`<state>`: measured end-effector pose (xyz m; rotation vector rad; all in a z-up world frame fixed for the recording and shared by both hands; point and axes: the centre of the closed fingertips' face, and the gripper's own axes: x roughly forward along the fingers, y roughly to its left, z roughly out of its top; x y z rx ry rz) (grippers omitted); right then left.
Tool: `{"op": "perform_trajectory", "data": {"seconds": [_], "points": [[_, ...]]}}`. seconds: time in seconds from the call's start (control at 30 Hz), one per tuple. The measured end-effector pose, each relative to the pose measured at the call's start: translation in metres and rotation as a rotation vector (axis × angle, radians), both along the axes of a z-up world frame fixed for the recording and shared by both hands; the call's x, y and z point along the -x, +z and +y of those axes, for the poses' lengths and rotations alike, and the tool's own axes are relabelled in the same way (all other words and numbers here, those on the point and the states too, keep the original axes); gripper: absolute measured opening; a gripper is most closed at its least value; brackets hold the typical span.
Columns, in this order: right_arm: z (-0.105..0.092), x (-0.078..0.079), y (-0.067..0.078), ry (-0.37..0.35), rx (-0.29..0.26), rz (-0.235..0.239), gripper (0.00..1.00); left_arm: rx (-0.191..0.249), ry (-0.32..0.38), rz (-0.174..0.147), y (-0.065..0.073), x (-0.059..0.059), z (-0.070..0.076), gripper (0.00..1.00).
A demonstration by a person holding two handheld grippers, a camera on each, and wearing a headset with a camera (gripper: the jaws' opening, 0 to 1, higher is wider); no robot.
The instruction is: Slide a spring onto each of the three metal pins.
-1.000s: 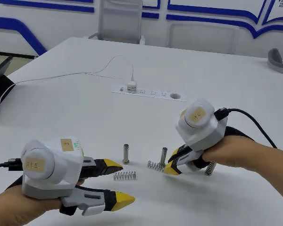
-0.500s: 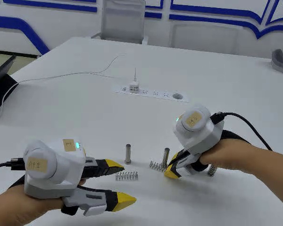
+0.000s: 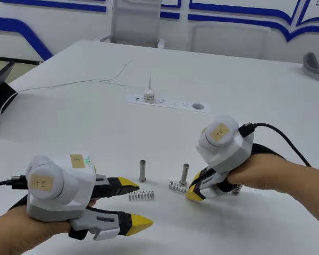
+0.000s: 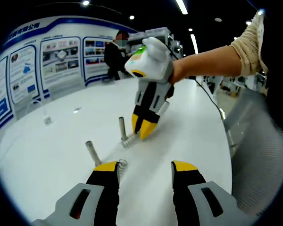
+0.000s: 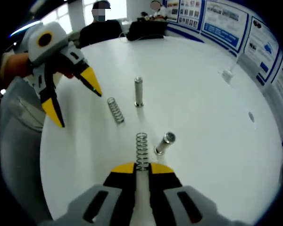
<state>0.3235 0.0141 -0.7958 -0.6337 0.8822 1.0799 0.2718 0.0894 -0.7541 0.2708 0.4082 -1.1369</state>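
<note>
Coiled wire spring [image 5: 141,147], seemingly in right gripper [image 5: 141,166]

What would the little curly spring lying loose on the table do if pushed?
The loose silver wire coil spring lies on its side, so it would probably roll on the smooth white table. Its wire looks thin with open gaps, so it is likely light and squashy if pinched.

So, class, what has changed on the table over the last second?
Nothing visibly: only the camera shifted a little. The right gripper stays shut on the spring beside a pin, the left gripper stays open, and the second spring lies where it was.
</note>
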Motion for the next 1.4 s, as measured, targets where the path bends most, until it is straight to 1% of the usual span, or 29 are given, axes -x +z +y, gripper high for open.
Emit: {"op": "perform_trajectory", "data": {"seconds": [0.17, 0.4, 0.5, 0.57, 0.77, 0.9, 1.13, 1.4], "points": [[-0.003, 0.009, 0.009, 0.029, 0.004, -0.017, 0.11, -0.002, -0.013, -0.004, 0.001, 0.001, -0.004, 0.45], [-0.002, 0.026, 0.025, 0.084, -0.007, -0.030, 0.11, -0.006, -0.035, -0.008, 0.002, 0.003, -0.009, 0.44], [0.002, 0.035, 0.032, 0.119, -0.013, -0.029, 0.11, -0.006, -0.044, -0.011, 0.003, 0.004, -0.012, 0.44], [0.005, 0.039, 0.036, 0.138, -0.016, -0.039, 0.11, -0.006, -0.049, -0.012, 0.004, 0.005, -0.013, 0.44], [0.016, 0.051, 0.046, 0.201, -0.023, -0.043, 0.11, -0.013, -0.070, -0.017, 0.004, 0.008, -0.018, 0.43], [0.021, 0.056, 0.049, 0.234, -0.021, -0.044, 0.11, -0.017, -0.083, -0.021, 0.004, 0.011, -0.021, 0.41], [0.025, 0.063, 0.051, 0.270, -0.020, -0.038, 0.11, -0.020, -0.103, -0.032, 0.005, 0.014, -0.025, 0.37], [0.026, 0.070, 0.050, 0.300, -0.006, -0.026, 0.11, -0.016, -0.135, -0.050, 0.008, 0.019, -0.032, 0.28]]}}
